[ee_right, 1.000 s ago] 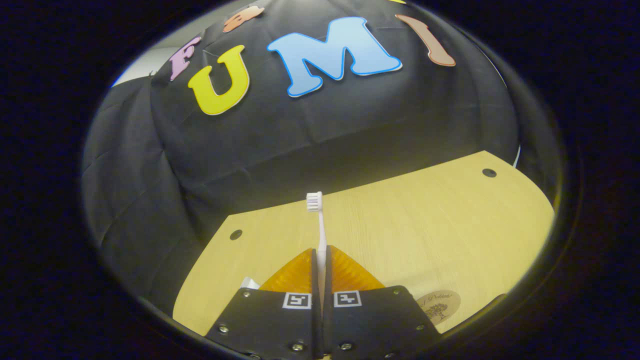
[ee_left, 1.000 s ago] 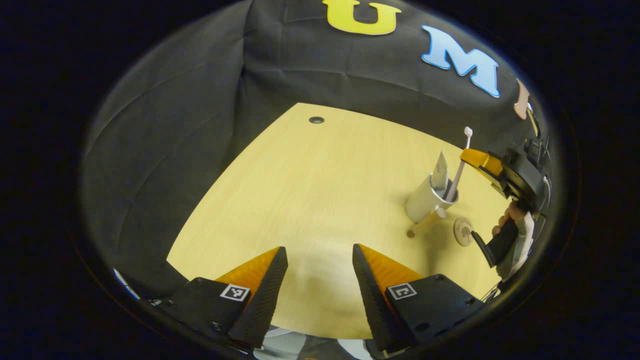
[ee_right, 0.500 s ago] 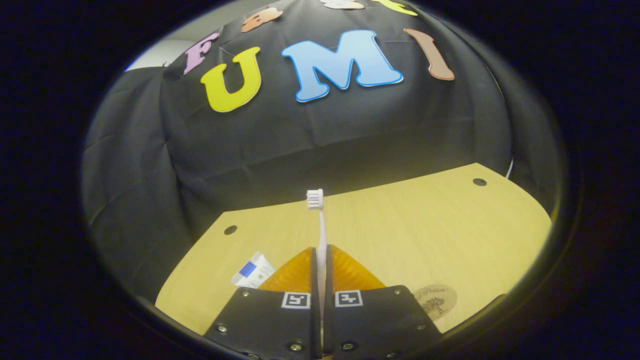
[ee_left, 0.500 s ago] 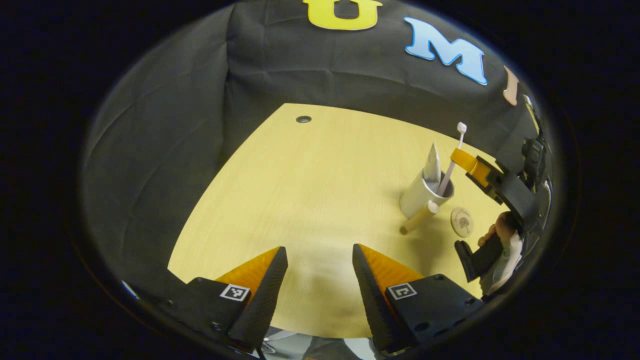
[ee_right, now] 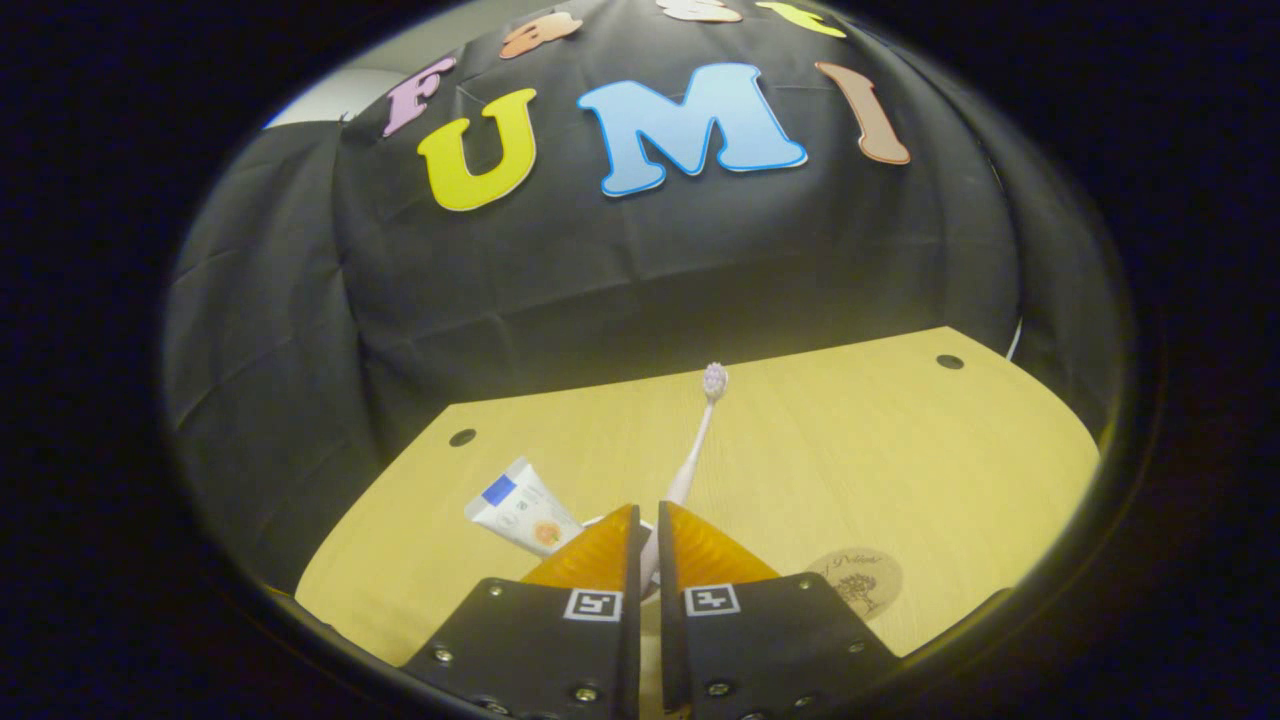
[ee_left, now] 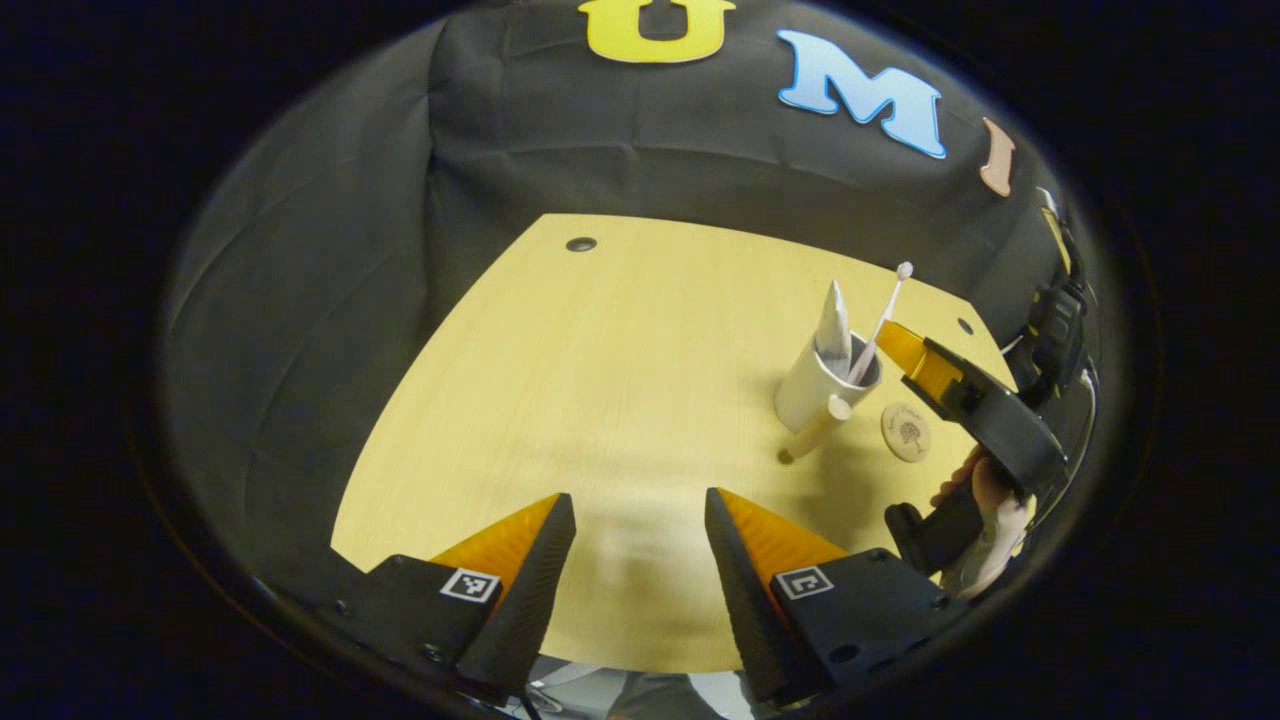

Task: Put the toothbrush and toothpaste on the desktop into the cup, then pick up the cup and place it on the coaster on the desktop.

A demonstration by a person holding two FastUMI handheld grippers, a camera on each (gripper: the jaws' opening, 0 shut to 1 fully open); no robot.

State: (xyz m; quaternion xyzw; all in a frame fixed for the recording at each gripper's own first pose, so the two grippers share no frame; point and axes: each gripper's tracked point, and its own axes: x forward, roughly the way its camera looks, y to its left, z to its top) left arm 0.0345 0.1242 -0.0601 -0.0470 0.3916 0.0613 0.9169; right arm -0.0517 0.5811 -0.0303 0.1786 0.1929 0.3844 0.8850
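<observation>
Toothbrush (ee_right: 690,460) and toothpaste (ee_right: 520,510) lean in the cup (ee_left: 815,385) on the bench (ee_left: 600,380), beside the coaster (ee_left: 906,432); right gripper (ee_right: 648,530) fingers barely parted around the brush, left gripper (ee_left: 632,545) fingers spread, empty

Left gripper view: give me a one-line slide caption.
Toothbrush and toothpaste stand in the cup beside the coaster; the right gripper is at the cup.

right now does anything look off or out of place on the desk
Nothing spilled or damaged. The white cup with a wooden handle stands upright on the yellow wooden desk, toothpaste tube and white toothbrush leaning inside, beside the round wooden coaster.
</observation>
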